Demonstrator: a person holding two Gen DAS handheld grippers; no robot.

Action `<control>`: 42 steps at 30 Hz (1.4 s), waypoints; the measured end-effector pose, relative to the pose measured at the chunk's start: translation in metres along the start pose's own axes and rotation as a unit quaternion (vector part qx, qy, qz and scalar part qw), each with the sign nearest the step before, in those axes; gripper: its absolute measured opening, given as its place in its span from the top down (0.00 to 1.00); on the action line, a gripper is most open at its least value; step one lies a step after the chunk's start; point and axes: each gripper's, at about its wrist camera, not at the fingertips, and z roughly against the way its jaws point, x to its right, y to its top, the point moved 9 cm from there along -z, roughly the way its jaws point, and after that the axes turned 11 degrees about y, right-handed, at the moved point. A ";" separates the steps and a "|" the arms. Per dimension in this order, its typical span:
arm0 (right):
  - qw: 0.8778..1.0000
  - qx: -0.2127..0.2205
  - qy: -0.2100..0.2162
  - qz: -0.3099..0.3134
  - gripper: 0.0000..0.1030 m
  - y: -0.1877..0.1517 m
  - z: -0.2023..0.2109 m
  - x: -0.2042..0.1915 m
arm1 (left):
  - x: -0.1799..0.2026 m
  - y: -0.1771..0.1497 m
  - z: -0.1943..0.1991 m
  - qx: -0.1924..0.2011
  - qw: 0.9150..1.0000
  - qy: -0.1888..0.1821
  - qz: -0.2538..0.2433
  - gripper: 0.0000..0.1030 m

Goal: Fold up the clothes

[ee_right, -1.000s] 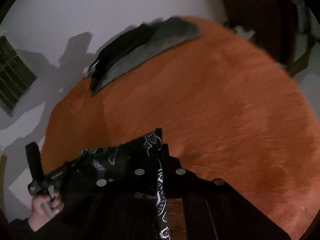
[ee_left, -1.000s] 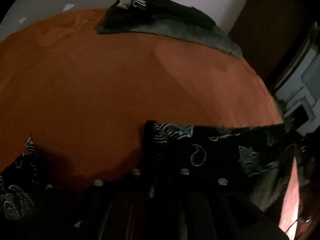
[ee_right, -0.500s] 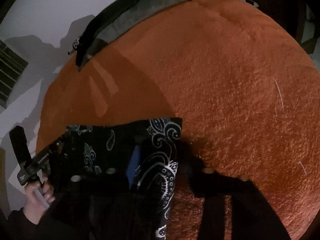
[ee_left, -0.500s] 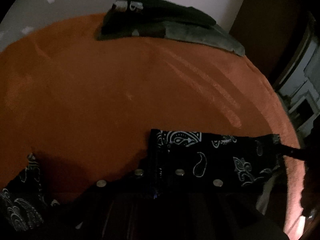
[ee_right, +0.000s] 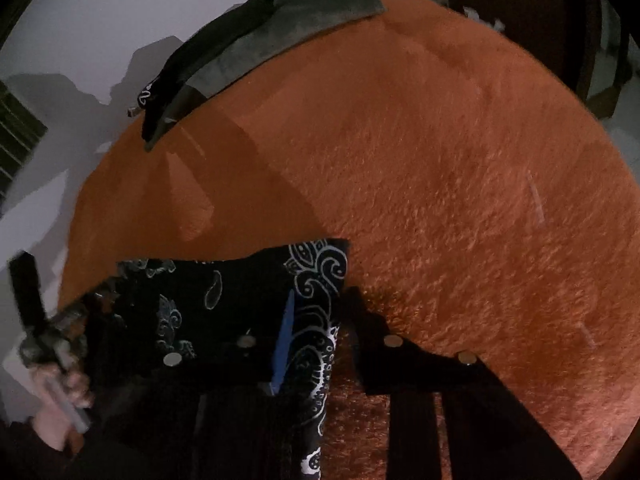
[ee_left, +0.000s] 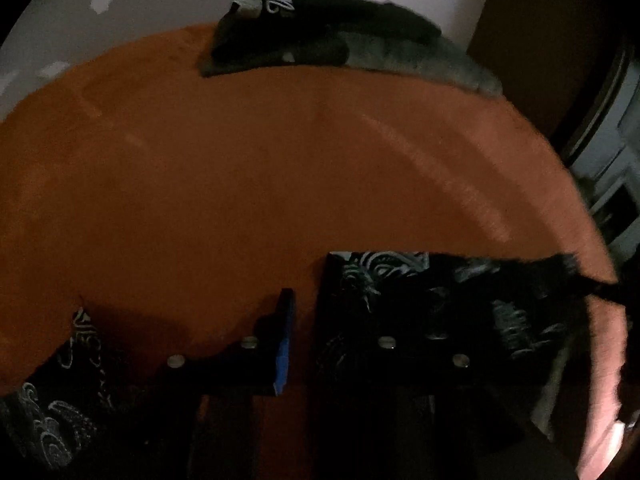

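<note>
Right wrist view: both tools gape, releasing the paisley garment; its 3 o'clock edge could spring unfolded.

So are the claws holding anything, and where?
Nothing looks pinched. Both the left claw and right claw are open; the black patterned cloth just drapes over one finger of each.

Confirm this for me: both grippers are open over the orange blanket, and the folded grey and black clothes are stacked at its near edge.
Only the place is wrong. In both wrist views the folded grey and black clothes lie at the far edge of the orange blanket, by the wall. The left gripper and right gripper are open, as you said.
</note>
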 end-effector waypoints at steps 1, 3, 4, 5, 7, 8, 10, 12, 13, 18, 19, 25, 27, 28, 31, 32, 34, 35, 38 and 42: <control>1.000 -0.003 -0.005 0.004 0.78 0.001 -0.002 0.003 | 0.003 -0.001 -0.003 0.003 1.000 0.009 -0.007 0.97; 0.999 0.000 -0.021 0.026 0.99 0.003 0.000 0.005 | 0.005 0.004 -0.001 0.018 1.000 0.020 -0.012 1.00; 0.999 0.002 -0.028 0.039 0.99 0.005 0.001 0.004 | 0.005 0.006 -0.001 0.026 0.999 0.026 -0.015 1.00; 0.999 0.009 -0.029 0.043 0.99 0.006 0.003 0.002 | 0.005 0.007 0.000 0.028 0.999 0.028 -0.011 1.00; 0.998 0.019 -0.034 0.051 0.99 0.007 0.006 0.000 | 0.001 0.009 -0.008 0.020 0.999 0.041 -0.002 1.00; 0.998 0.019 -0.040 0.052 0.99 0.007 0.004 0.000 | 0.001 0.008 -0.012 0.013 0.999 0.042 0.003 1.00; 0.997 0.014 -0.051 0.052 0.99 0.006 -0.001 0.003 | 0.001 0.006 -0.018 0.003 0.999 0.042 0.014 1.00; 0.997 0.012 -0.061 0.050 0.99 0.005 -0.006 0.005 | -0.003 0.008 -0.016 0.005 0.999 0.045 0.026 1.00; 0.997 0.014 -0.065 0.050 0.99 0.005 -0.006 0.005 | -0.004 0.009 -0.013 0.004 0.999 0.044 0.030 1.00; 0.997 -0.003 -0.062 0.042 0.96 0.004 -0.005 0.009 | -0.012 0.011 -0.002 0.003 0.998 0.039 0.050 1.00; 0.997 -0.001 -0.061 0.038 0.94 0.005 0.000 0.007 | -0.014 0.012 0.000 0.003 0.998 0.038 0.054 1.00; 0.993 0.046 -0.054 0.091 0.75 -0.017 0.052 -0.037 | -0.028 -0.024 0.087 0.033 0.999 -0.009 0.034 0.96; 0.994 0.028 -0.010 0.108 0.72 -0.052 0.063 -0.063 | -0.028 -0.056 0.113 0.022 0.999 -0.030 0.020 0.94; 0.993 0.015 0.008 0.117 0.72 -0.072 0.067 -0.078 | -0.027 -0.082 0.126 0.012 0.999 -0.037 0.010 0.94; 0.989 -0.010 0.051 0.136 0.72 -0.128 0.077 -0.119 | -0.023 -0.154 0.158 -0.025 0.997 -0.068 -0.008 0.92; 0.988 -0.022 0.069 0.137 0.72 -0.146 0.079 -0.130 | -0.024 -0.179 0.170 -0.033 0.997 -0.073 -0.009 0.92; 0.982 -0.057 0.095 0.150 0.72 -0.178 0.082 -0.151 | -0.031 -0.223 0.195 -0.040 0.996 -0.074 -0.005 0.92; 0.978 -0.066 0.098 0.169 0.72 -0.187 0.080 -0.168 | -0.035 -0.239 0.206 -0.039 0.997 -0.071 -0.004 0.92; 0.961 -0.037 0.040 0.271 0.72 -0.198 0.106 -0.192 | -0.050 -0.276 0.235 -0.042 0.998 -0.052 -0.013 0.84; 0.937 0.023 -0.011 0.348 0.69 -0.201 0.156 -0.207 | -0.068 -0.298 0.253 -0.060 0.997 -0.046 -0.011 0.80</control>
